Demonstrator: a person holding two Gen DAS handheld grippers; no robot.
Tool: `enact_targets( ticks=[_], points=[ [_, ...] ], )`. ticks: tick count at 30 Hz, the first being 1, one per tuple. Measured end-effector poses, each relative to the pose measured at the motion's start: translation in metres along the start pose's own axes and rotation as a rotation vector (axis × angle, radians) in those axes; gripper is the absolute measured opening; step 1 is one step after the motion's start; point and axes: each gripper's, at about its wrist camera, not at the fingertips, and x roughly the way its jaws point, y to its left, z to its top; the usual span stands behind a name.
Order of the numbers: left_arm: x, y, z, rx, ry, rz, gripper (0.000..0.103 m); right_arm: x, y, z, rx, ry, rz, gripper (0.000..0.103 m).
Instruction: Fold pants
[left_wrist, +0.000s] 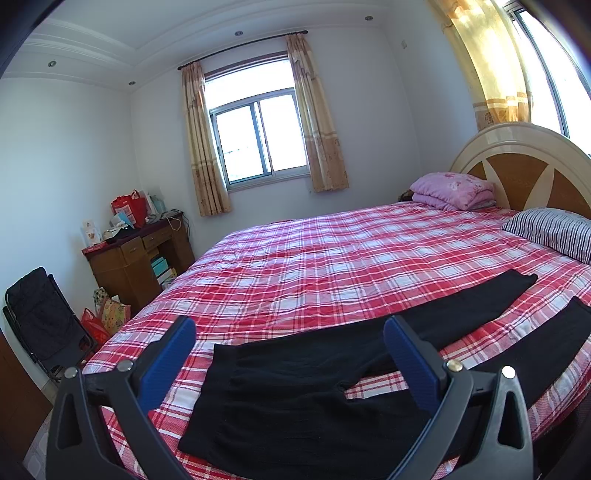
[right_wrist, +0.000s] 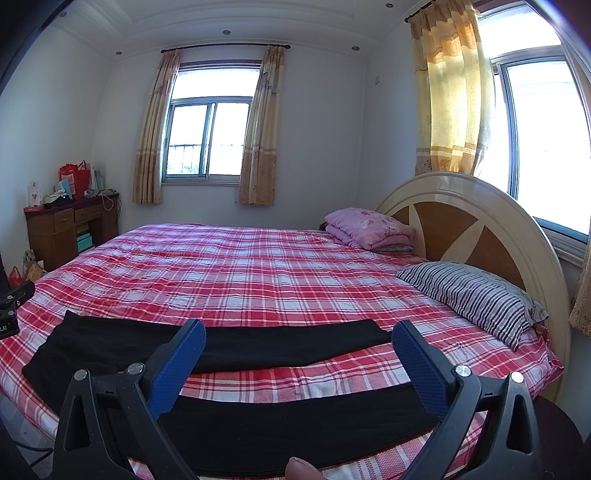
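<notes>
Black pants (left_wrist: 295, 398) lie flat on the near edge of the bed, waist at the left, both legs spread apart and running to the right. In the right wrist view the far leg (right_wrist: 280, 345) and the near leg (right_wrist: 295, 424) lie side by side with checked sheet between them. My left gripper (left_wrist: 290, 328) is open and empty, hovering over the waist and crotch. My right gripper (right_wrist: 299, 332) is open and empty, hovering over the legs. Part of the left gripper's body (right_wrist: 11, 306) shows at the left edge of the right wrist view.
The bed has a red checked sheet (left_wrist: 332, 251), a striped pillow (right_wrist: 476, 295), a folded pink quilt (right_wrist: 369, 227) and a round headboard (right_wrist: 480, 221). A wooden desk (left_wrist: 136, 258) with bags stands by the far wall. A black folding chair (left_wrist: 40, 317) stands at the left.
</notes>
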Motion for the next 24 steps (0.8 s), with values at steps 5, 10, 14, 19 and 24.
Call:
enact_targets(
  ticks=[5,10,14,19,24],
  points=[
    [0.0011,0.002,-0.0005,-0.004,0.004,0.0,0.103,0.0003,0.0006,-0.0004,-0.002,0.0,0.001,0.102],
    [0.0009,0.0027,-0.0011,-0.003,0.005,-0.001,0.103,0.0004,0.0006,-0.0005,-0.002,0.001,0.002,0.102],
    [0.0014,0.0024,-0.0013,-0.004,0.006,-0.001,0.103,-0.0002,0.0011,-0.001,-0.003,0.001,0.003,0.102],
    [0.0016,0.0013,-0.0017,-0.004,0.008,-0.001,0.103,-0.0001,0.0012,-0.001,-0.004,0.002,0.003,0.102],
    [0.0023,0.0004,-0.003,-0.003,0.013,-0.002,0.103,0.0005,0.0019,-0.0017,-0.006,0.006,0.004,0.102]
  ],
)
